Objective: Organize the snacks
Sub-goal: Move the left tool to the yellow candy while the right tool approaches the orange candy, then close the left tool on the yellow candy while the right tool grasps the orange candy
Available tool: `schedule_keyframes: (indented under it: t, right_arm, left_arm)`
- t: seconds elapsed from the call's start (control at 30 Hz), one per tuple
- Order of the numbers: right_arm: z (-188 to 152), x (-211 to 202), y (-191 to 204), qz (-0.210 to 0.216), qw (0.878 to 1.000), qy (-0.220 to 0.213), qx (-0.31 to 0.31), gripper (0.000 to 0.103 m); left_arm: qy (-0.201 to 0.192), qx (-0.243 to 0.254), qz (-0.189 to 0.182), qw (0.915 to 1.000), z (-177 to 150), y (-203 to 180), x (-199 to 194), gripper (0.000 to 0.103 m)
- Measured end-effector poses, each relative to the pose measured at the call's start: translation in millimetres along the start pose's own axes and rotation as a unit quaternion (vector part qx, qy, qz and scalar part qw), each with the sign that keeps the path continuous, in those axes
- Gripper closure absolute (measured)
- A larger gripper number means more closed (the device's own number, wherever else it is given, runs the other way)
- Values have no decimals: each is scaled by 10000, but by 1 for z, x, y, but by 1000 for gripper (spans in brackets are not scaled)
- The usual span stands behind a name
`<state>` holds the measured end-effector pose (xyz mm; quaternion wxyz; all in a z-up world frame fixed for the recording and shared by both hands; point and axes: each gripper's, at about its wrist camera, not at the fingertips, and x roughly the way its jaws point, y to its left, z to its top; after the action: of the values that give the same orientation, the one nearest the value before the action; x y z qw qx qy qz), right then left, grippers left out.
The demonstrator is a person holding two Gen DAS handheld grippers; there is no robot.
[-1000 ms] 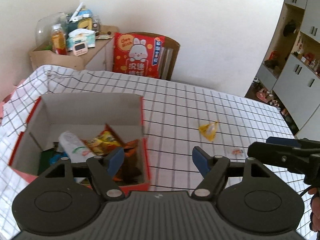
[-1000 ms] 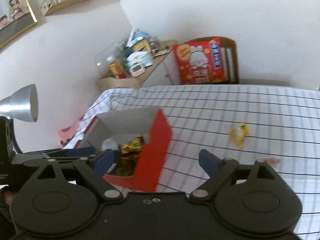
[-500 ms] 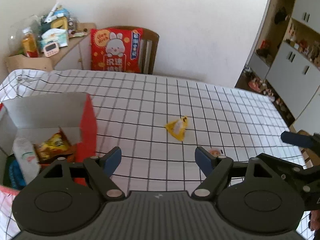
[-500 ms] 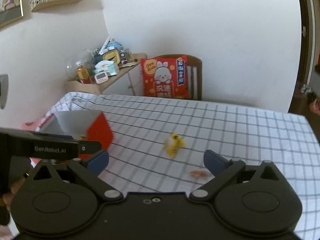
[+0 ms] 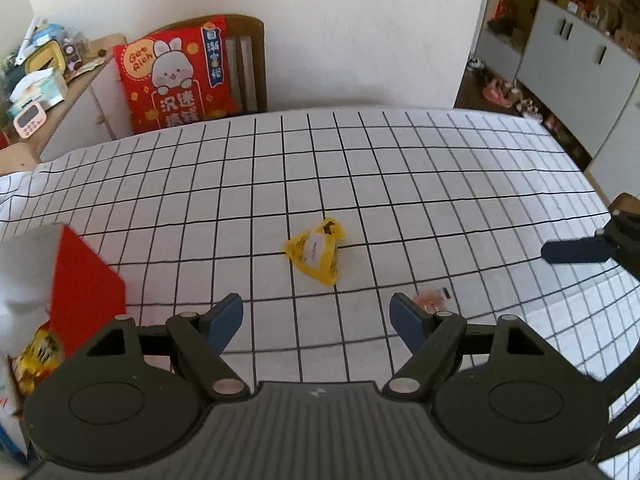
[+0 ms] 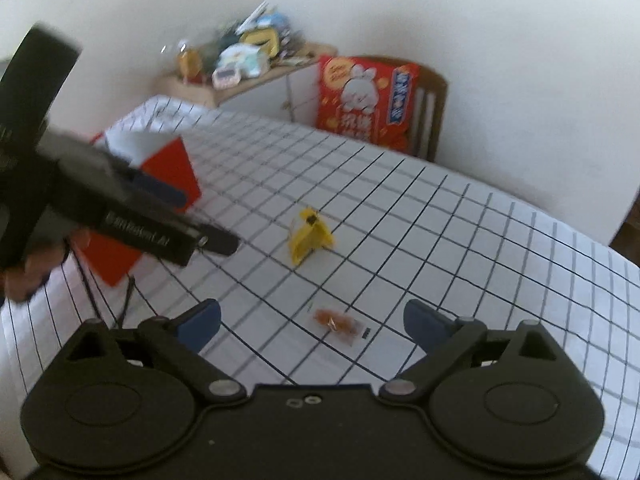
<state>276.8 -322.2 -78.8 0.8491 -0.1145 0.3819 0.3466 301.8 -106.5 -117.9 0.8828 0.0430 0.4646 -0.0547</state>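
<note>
Red cardboard box with white inside (image 5: 86, 280) at the table's (image 5: 400, 168) left edge already holds several snack packs, incl. an orange-yellow one (image 5: 40, 356). 2 items left loose: yellow pyramid-shaped wrapped snack (image 5: 316, 252) mid-table, small flat clear packet with orange contents (image 6: 338, 322) nearer, to its right. Left gripper (image 5: 316, 320): fingers apart, nothing between, having just opened wider. Right gripper (image 6: 314, 322): fingers wide apart above the flat packet, not touching it, jaws just closing slightly. Judging: mostly done, 2 pickups remain.
</note>
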Motion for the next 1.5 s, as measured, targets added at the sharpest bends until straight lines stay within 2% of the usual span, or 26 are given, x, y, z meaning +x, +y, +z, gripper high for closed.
schedule_keyframes:
  t: [0.13,0.27,0.67,0.87,1.1,1.2,1.33,1.5]
  right_arm:
    - [0,24,-3,11,9993,283,-254,12]
    - [0,47,-7,51,9981,495,-359,22]
    - [2,86,-15,162,9960,707,-524,38]
    - [-3,99,-17,184,9948,807,-592,52]
    - [-9,97,-14,119,9949,737,-682,62]
    - [-11,96,-12,47,9950,733,-682,65]
    - [-10,95,-8,-62,9957,711,-588,70]
    - [-12,90,-5,-156,9973,637,-321,77]
  left_arm:
    - [147,126,81,9998,10,-3,24,23]
    - [320,217,1,9993,20,-3,48,23]
    - [565,324,7,9979,36,-3,94,23]
    - [689,215,-28,9974,35,0,109,24]
    - [786,-20,-18,9969,38,16,120,47]
    - [760,-33,1,9971,39,16,118,60]
    - [759,-92,61,9971,39,19,117,67]
    - [761,-200,130,9968,31,21,107,68]
